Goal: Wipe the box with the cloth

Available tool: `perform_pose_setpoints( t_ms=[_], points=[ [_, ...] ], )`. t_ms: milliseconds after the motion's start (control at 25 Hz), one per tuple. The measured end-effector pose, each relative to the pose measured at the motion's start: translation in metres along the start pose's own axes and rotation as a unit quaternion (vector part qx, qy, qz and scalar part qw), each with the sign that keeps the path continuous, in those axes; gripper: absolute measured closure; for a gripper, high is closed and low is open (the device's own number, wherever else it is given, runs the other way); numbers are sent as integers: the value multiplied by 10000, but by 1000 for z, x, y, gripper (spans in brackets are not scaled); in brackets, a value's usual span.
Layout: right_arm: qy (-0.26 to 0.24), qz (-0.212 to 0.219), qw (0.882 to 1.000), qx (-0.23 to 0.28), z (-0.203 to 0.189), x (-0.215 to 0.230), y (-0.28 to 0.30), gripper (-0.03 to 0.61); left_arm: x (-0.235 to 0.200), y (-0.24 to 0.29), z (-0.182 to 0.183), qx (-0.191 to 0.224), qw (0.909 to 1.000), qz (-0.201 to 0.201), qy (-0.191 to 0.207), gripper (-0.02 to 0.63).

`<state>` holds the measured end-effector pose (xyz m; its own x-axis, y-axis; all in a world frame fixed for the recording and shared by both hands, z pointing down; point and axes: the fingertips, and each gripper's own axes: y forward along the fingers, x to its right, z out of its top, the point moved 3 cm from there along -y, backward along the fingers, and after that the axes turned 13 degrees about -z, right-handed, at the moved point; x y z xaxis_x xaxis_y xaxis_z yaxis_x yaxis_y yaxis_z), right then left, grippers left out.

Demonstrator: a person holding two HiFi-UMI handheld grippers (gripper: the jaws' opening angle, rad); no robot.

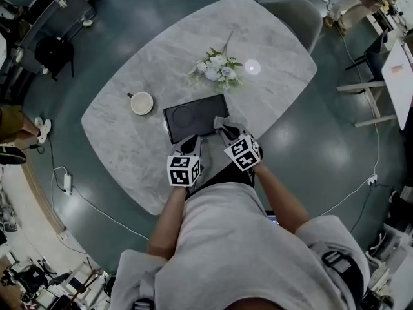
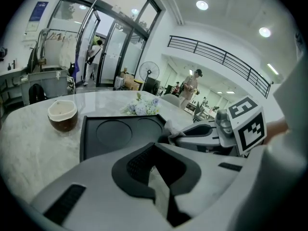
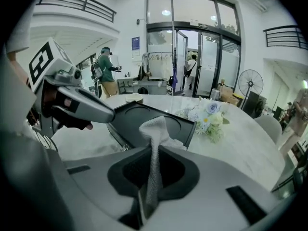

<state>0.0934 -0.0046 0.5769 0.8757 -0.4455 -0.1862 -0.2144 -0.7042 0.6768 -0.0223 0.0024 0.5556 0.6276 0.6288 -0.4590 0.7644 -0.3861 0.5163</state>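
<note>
Resting at the near edge of the box point(image 1: 193, 116) mid-table, the left gripper point(image 1: 191, 142) has its jaws nearly together on nothing, probably to steady it. The right gripper point(image 1: 226, 136) clamps the cloth point(image 3: 155, 129) between its jaws, draped onto the box's right corner, ready for wiping.

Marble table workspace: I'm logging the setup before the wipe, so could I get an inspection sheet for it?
Surface: pale marble table with rounded corners; no spills seen.
Job's things: flat black rectangular box near the front edge; pale knitted cloth resting on its near right corner.
Clutter: round cup left of the box; small pale flower bouquet behind it.
Grippers: right gripper, fingers pinching the cloth; left gripper, fingers together by the box's near edge, nothing identifiable held.
Cables: nothing seen on the table; white cables on the floor, left and right.
Surroundings: grey chair at the far side; standing fan; people in the background.
</note>
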Motion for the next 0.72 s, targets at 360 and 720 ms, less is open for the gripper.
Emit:
perform_pose_setpoints(
  t_ms=[360, 720],
  points=[
    [1833, 201, 9794, 821, 32, -30, -37, 538, -4, -55, -1, 586, 9969, 522, 79, 592],
    [1013, 11, 9860, 1327, 70, -24, -60, 538, 3, -79, 17, 1334, 9874, 847, 82, 592]
  ],
)
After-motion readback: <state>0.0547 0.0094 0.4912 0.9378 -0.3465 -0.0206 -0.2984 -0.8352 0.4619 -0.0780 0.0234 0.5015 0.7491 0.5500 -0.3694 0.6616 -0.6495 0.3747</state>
